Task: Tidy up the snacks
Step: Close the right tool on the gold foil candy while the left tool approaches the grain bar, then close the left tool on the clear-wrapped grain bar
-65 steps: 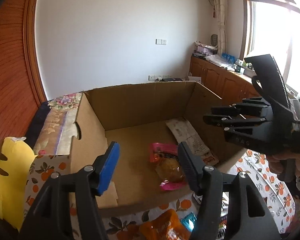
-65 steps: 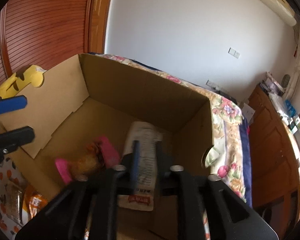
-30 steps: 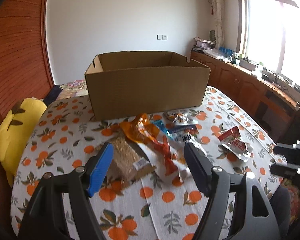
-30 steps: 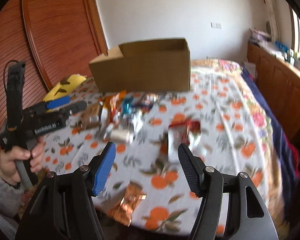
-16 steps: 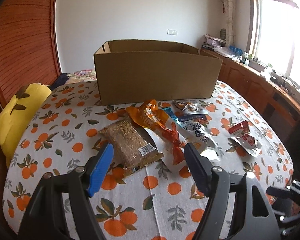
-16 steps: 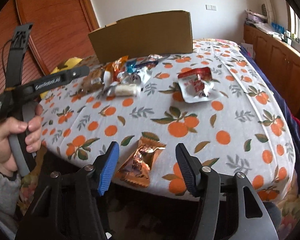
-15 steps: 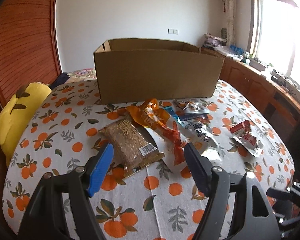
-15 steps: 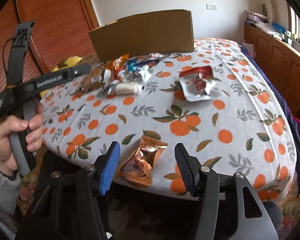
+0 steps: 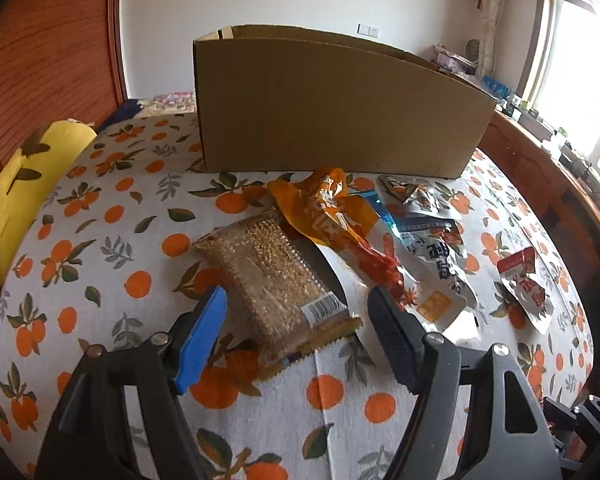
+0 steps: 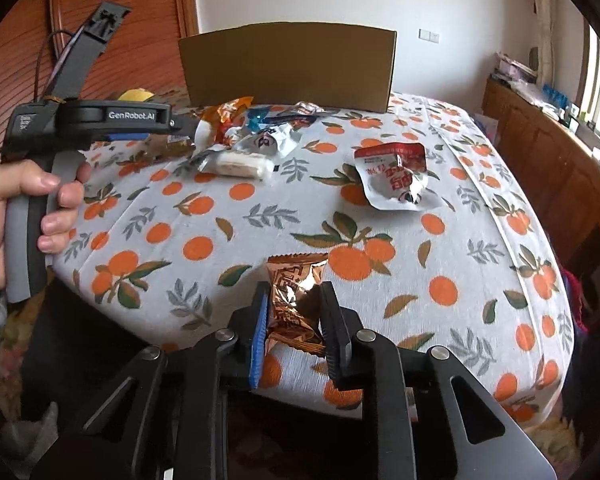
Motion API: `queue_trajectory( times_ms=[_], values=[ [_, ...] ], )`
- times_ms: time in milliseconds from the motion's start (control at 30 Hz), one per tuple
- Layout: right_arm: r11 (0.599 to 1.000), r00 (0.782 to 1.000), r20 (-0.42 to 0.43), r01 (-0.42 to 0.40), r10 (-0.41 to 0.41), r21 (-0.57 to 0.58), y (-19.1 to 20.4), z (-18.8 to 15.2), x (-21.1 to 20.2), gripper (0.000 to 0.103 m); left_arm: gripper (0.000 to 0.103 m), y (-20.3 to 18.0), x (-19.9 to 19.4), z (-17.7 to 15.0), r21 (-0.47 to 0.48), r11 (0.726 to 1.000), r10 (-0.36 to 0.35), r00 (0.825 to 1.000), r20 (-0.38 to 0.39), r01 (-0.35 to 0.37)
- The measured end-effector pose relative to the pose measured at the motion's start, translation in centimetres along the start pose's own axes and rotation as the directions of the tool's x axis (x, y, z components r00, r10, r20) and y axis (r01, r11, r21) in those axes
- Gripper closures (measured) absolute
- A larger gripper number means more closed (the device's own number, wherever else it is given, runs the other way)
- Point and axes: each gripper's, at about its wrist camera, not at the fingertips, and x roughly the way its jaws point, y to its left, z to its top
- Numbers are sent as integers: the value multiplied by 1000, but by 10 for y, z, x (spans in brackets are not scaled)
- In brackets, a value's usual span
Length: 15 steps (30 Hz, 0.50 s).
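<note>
A copper foil snack packet [image 10: 294, 300] lies near the front edge of the orange-print table [image 10: 440, 248]. My right gripper [image 10: 294, 292] has its jaws closing on the packet, both pads against its sides. My left gripper [image 9: 296, 300] is open, low over the near end of a clear brown grain packet [image 9: 268, 276] without touching it. Behind it lie an orange packet [image 9: 324, 212], a white and blue packet [image 9: 436, 256] and a red and white pouch [image 9: 524, 280]. The open cardboard box [image 9: 332, 108] stands at the back of the table.
A yellow cushion [image 9: 24, 184] sits off the table's left edge. Wooden cabinets [image 9: 540, 168] run along the right under the window. A hand [image 10: 20, 208] holds the left gripper's handle at the left. A white bar [image 10: 240, 164] lies in the snack pile.
The right jaws have narrowed from wide apart onto the copper packet. The left gripper has come down and forward, so the brown packet now lies between its fingers.
</note>
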Motion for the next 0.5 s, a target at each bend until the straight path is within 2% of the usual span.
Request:
queue_trajectory(
  times_ms=[167,300,400,500],
  values=[
    [1000,1000,-2,-17,17,8,-6,7,5,82,29,2,8,9,-13,1000,12,1000,-10,-13],
    [1000,1000,6,-28,28,5,-9,8,7,82,29,6,14,14,-26,998,49,999,-5,-49],
    [999,999,9,-31,31,7,-12,9,8,82,32,8,17,15,-28,998,62,998,-3,-62],
    [999,999,8,-41,41,10,-14,11,8,82,38,9,20,14,-7,997,81,997,-15,-81]
  ],
)
